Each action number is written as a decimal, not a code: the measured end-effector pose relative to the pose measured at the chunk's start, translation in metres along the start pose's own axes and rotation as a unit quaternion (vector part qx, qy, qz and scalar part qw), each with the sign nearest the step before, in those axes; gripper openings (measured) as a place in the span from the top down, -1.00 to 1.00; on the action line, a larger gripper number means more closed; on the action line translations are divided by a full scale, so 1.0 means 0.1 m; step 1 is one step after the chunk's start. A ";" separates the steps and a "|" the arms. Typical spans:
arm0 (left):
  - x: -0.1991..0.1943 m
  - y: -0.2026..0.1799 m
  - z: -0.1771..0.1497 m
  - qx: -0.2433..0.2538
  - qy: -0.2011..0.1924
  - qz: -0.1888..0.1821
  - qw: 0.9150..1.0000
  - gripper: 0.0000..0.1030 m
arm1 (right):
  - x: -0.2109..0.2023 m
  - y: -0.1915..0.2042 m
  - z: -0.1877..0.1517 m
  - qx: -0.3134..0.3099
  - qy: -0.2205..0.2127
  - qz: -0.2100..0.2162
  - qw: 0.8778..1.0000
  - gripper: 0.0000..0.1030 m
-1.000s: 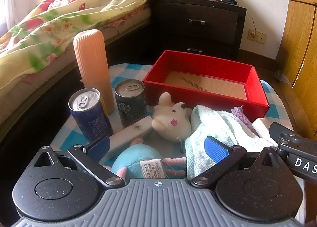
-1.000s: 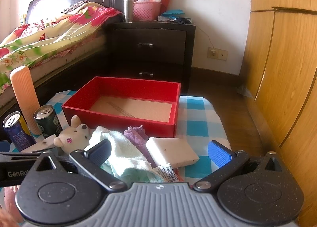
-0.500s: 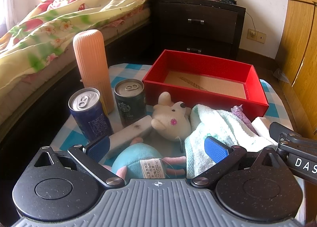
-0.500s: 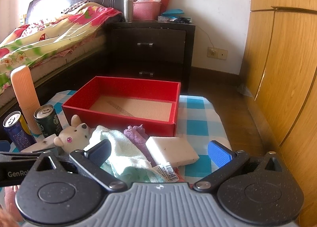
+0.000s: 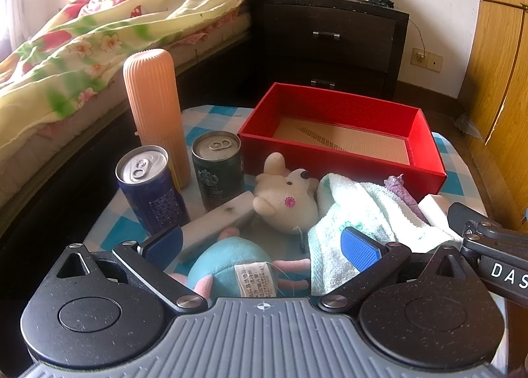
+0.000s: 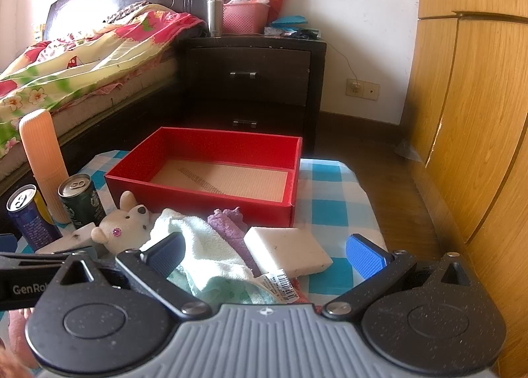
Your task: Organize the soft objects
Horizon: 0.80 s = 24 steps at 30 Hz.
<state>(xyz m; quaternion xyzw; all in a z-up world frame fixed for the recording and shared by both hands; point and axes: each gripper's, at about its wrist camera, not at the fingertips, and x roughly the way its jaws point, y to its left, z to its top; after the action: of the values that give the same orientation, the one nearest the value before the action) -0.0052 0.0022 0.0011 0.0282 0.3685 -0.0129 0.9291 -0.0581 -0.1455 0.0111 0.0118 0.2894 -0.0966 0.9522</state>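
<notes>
Both tongs, left [image 5: 262, 244] and right [image 6: 265, 254], gape apart; white sponge [image 6: 287, 251] lies flat, long axis running left-right.

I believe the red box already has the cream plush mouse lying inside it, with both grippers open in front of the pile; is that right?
Not quite: the red box holds no toy. In the right wrist view, the cream plush mouse lies on the table in front of the box. The left gripper and right gripper are both open.
</notes>
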 end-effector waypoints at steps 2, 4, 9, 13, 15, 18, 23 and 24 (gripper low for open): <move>-0.03 0.02 -0.01 0.005 -0.007 0.000 1.000 -0.89 | -0.01 0.00 0.00 -0.001 -0.004 0.003 1.000 -0.64; -0.05 0.04 -0.01 0.004 -0.012 0.002 1.000 -0.89 | -0.02 0.00 0.00 -0.001 -0.010 0.005 1.000 -0.64; -0.06 0.18 0.00 -0.010 0.009 -0.017 1.000 -0.89 | -0.03 0.00 0.00 -0.003 -0.010 0.011 1.000 -0.64; -0.12 0.47 -0.01 -0.033 0.029 -0.065 0.997 -0.89 | -0.05 -0.01 0.01 -0.017 -0.008 0.009 1.000 -0.64; -0.14 0.62 -0.02 -0.043 0.024 -0.067 0.997 -0.89 | -0.03 -0.02 0.01 -0.023 -0.004 0.007 1.000 -0.64; -0.14 0.84 -0.05 -0.057 0.023 -0.057 0.997 -0.89 | 0.06 0.03 0.03 -0.036 0.022 0.025 0.999 -0.64; -0.04 1.09 -0.04 -0.043 0.041 -0.045 0.997 -0.88 | 0.22 0.22 0.07 -0.055 0.055 0.059 0.995 -0.64; -0.02 1.11 -0.06 -0.036 0.046 -0.050 0.997 -0.88 | 0.24 0.24 0.07 -0.054 0.060 0.067 0.994 -0.64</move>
<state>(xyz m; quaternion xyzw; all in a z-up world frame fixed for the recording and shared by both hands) -0.0056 0.1134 0.0031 -0.0230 0.4124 -0.0449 0.9096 -0.0300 -0.1270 0.0033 -0.0145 0.3494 -0.0159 0.9367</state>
